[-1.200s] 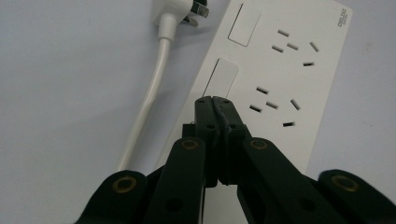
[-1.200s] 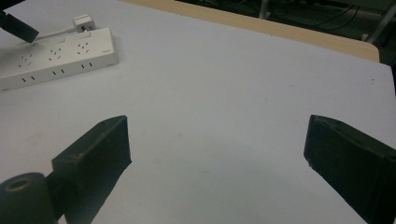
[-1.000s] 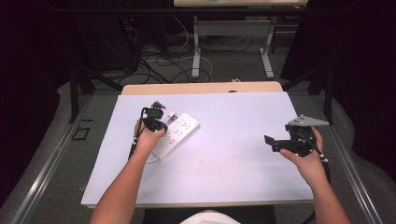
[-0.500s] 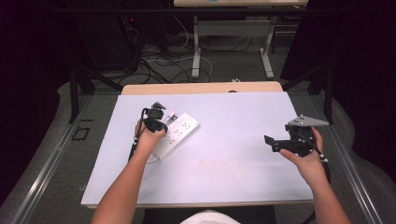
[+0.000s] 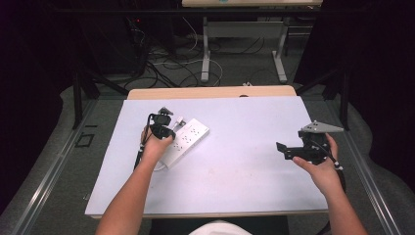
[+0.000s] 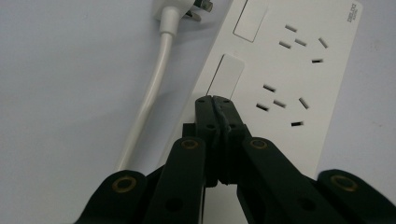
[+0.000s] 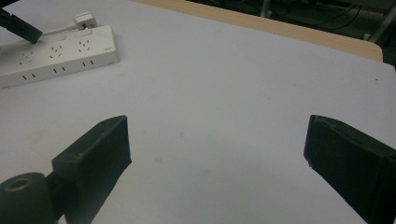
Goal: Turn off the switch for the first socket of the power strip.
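The left gripper [image 6: 215, 100], its two black jaws pressed together with nothing between them, points its tip down at a long white plastic power strip [image 6: 280, 70] — hovering at, perhaps touching, the lower of two flat rocker switches [image 6: 223, 76]. From the tip the strip's long axis runs toward one o'clock in the left gripper view. Its white cord [image 6: 149, 98] lies just beside it at eleven o'clock. In the high view the strip lies on the white table [image 5: 235, 161] at its nine o'clock side. The right gripper [image 5: 283, 150], jaws wide apart and empty, hovers well apart at three o'clock, so the left hand is far nearer.
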Demonstrator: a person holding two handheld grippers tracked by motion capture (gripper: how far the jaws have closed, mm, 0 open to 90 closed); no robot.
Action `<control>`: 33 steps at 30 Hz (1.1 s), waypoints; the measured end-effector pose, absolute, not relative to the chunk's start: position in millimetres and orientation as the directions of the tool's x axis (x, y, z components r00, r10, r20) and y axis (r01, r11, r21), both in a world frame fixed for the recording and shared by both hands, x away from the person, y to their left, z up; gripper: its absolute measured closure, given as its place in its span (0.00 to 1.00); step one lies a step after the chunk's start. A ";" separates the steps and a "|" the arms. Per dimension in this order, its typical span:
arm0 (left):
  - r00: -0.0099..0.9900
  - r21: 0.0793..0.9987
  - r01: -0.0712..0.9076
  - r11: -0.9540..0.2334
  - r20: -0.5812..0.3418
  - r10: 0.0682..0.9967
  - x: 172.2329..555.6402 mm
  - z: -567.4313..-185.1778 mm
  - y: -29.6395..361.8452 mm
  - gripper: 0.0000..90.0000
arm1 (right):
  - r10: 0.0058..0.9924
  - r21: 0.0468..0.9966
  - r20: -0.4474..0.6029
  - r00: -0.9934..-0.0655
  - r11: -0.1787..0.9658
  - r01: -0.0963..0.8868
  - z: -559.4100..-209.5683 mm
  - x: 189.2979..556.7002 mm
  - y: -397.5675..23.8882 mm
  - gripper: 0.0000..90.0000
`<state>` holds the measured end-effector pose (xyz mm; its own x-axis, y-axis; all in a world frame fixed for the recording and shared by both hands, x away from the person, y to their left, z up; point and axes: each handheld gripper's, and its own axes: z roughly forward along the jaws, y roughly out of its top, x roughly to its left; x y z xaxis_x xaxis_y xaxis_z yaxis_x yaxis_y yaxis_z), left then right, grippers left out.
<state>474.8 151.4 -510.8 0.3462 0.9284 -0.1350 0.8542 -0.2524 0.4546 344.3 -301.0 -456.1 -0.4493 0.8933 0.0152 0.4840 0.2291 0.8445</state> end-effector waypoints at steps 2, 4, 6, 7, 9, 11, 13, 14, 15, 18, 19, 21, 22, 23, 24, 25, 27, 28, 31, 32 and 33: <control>0.350 0.456 0.852 -0.257 -0.132 0.927 474.6 -510.9 151.3 1.00 | 0.894 0.846 0.014 -0.447 0.228 0.482 -456.1 344.3 -300.8 0.07; 0.352 0.457 0.851 -0.259 -0.130 0.927 474.5 -511.1 151.2 1.00 | 0.896 0.845 0.026 -0.444 0.218 0.489 -456.1 343.9 -300.5 0.07; 0.351 0.462 0.849 -0.256 -0.131 0.927 474.3 -511.9 151.6 1.00 | 0.895 0.845 0.026 -0.445 0.218 0.489 -456.1 343.9 -300.6 0.07; 0.355 0.464 0.847 -0.259 -0.131 0.926 474.4 -513.3 152.0 1.00 | 0.895 0.845 0.026 -0.445 0.218 0.489 -456.2 343.9 -300.6 0.07; 0.346 0.485 0.842 -0.238 -0.145 0.927 473.4 -515.5 152.5 1.00 | 0.895 0.846 0.017 -0.445 0.225 0.484 -456.2 344.3 -300.9 0.07; 0.355 0.488 0.837 -0.247 -0.142 0.924 473.6 -515.6 153.6 1.00 | 0.892 0.843 0.019 -0.451 0.229 0.487 -456.0 344.2 -301.0 0.07; 0.355 0.485 0.839 -0.247 -0.144 0.924 473.8 -515.3 153.7 1.00 | 0.892 0.842 0.021 -0.451 0.228 0.490 -456.2 344.2 -300.7 0.07; 0.354 0.485 0.839 -0.246 -0.145 0.924 474.0 -515.4 153.8 1.00 | 0.891 0.841 0.023 -0.453 0.227 0.491 -456.3 344.3 -300.5 0.07; 0.352 0.482 0.842 -0.243 -0.149 0.924 474.1 -515.3 153.5 1.00 | 0.891 0.842 0.023 -0.453 0.228 0.489 -456.5 344.4 -300.3 0.07; 0.350 0.479 0.844 -0.241 -0.152 0.925 474.6 -515.1 153.4 1.00 | 0.892 0.838 0.034 -0.451 0.221 0.500 -456.3 343.6 -299.6 0.07; 0.349 0.477 0.845 -0.241 -0.151 0.925 474.7 -514.9 153.6 1.00 | 0.892 0.839 0.027 -0.452 0.226 0.496 -456.2 343.9 -300.5 0.07; 0.346 0.479 0.844 -0.240 -0.145 0.927 474.7 -514.9 154.2 1.00 | 0.894 0.844 0.017 -0.447 0.228 0.486 -456.3 344.1 -301.0 0.07; 0.343 0.476 0.847 -0.239 -0.143 0.928 474.7 -514.5 154.4 1.00 | 0.894 0.844 0.018 -0.447 0.226 0.486 -456.0 344.1 -301.2 0.07; 0.339 0.475 0.848 -0.236 -0.143 0.930 474.6 -514.3 154.5 1.00 | 0.894 0.845 0.020 -0.447 0.224 0.486 -456.0 344.1 -301.3 0.07; 0.338 0.477 0.847 -0.236 -0.140 0.931 474.6 -514.4 154.8 1.00 | 0.895 0.845 0.021 -0.446 0.223 0.487 -456.0 344.1 -301.4 0.07; 0.336 0.479 0.846 -0.234 -0.138 0.932 474.6 -514.5 155.1 1.00 | 0.894 0.845 0.016 -0.447 0.227 0.485 -456.1 344.4 -301.8 0.07; 0.337 0.478 0.845 -0.238 -0.130 0.933 474.9 -513.8 155.7 1.00 | 0.894 0.843 0.022 -0.447 0.223 0.489 -456.4 344.5 -301.4 0.07; 0.337 0.480 0.844 -0.238 -0.131 0.932 474.9 -513.6 155.6 1.00 | 0.894 0.843 0.025 -0.448 0.222 0.491 -456.3 344.3 -301.3 0.07; 0.336 0.494 0.839 -0.226 -0.145 0.931 474.6 -513.1 155.2 1.00 | 0.893 0.842 0.025 -0.450 0.224 0.492 -456.2 344.4 -302.0 0.07; 0.337 0.495 0.839 -0.227 -0.146 0.930 474.8 -512.9 155.3 1.00 | 0.894 0.842 0.033 -0.447 0.216 0.495 -456.6 344.5 -302.1 0.07; 0.343 0.500 0.834 -0.233 -0.140 0.929 475.1 -512.9 155.7 1.00 | 0.893 0.842 0.033 -0.448 0.217 0.494 -457.2 344.8 -302.7 0.07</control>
<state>475.1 155.7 -512.9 0.3434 0.9287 -0.1400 0.8339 -0.2329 0.5005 344.8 -302.7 -457.2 -0.4484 0.8932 0.0330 0.4939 0.2168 0.8421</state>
